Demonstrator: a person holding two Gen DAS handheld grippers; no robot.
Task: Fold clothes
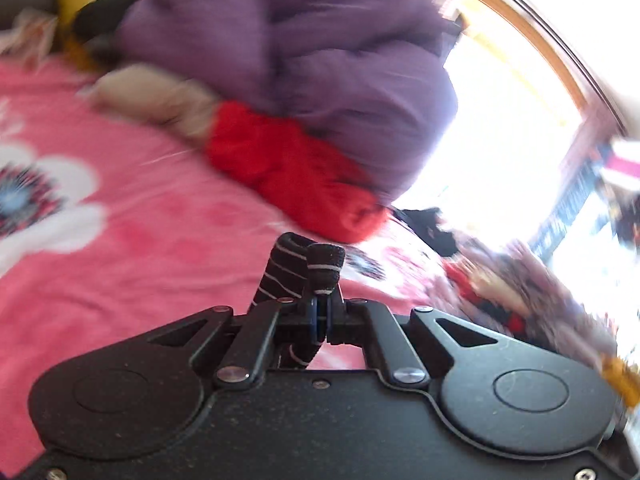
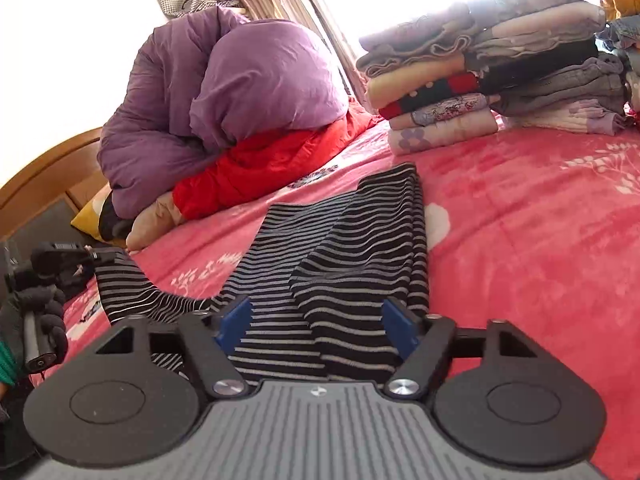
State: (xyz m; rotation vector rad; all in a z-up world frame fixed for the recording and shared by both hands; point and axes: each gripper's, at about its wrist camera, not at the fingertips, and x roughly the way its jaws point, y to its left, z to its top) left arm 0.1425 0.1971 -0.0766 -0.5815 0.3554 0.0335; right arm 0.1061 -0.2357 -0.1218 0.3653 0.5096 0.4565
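Observation:
A black garment with thin grey stripes [image 2: 340, 248] lies lengthwise on the pink floral bedspread [image 2: 520, 220]. My right gripper [image 2: 316, 326] is open, its blue pads [image 2: 236, 320] spread over the garment's near end. My left gripper [image 1: 320, 300] is shut on a sleeve of the striped garment [image 1: 286, 272] and holds it lifted above the bed. It also shows at the left edge of the right wrist view [image 2: 90, 256], with the sleeve [image 2: 128, 292] hanging from it.
A puffy purple jacket [image 2: 224, 92] and a red jacket [image 2: 272, 160] lie heaped at the back of the bed. A stack of folded clothes [image 2: 492, 80] stands at the back right. A wooden bed frame [image 2: 44, 172] is at the left.

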